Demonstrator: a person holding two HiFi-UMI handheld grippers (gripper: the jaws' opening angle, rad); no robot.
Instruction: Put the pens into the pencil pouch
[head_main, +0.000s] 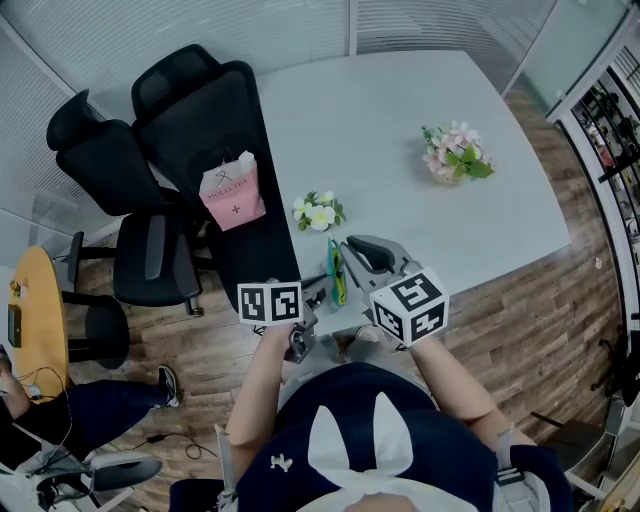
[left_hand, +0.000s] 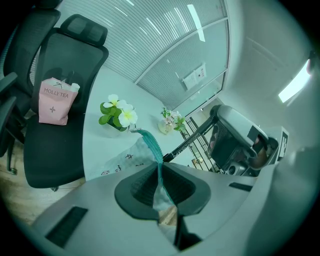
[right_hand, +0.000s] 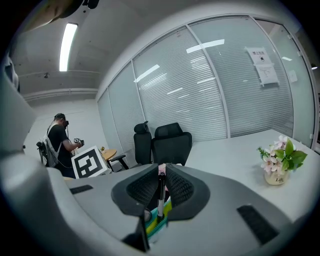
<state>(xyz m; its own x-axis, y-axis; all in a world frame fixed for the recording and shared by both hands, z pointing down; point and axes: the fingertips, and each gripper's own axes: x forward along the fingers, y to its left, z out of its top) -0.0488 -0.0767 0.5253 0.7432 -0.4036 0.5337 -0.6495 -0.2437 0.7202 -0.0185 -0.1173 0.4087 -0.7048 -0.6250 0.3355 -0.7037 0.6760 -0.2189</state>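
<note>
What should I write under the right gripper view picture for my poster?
The right gripper pinches a thin dark pen, its lower end at the teal-zipped fabric pencil pouch.

We can read "MOLLY TEA" in dark letters on the pink bag (left_hand: 54, 101) that sits on the black chair (left_hand: 50, 150). The black pen (left_hand: 192, 139) has white letters along its side, but they are too small for us to read. The paper sheets (right_hand: 263, 67) on the glass wall (right_hand: 200, 90) have print too, but it is too tiny to read.
</note>
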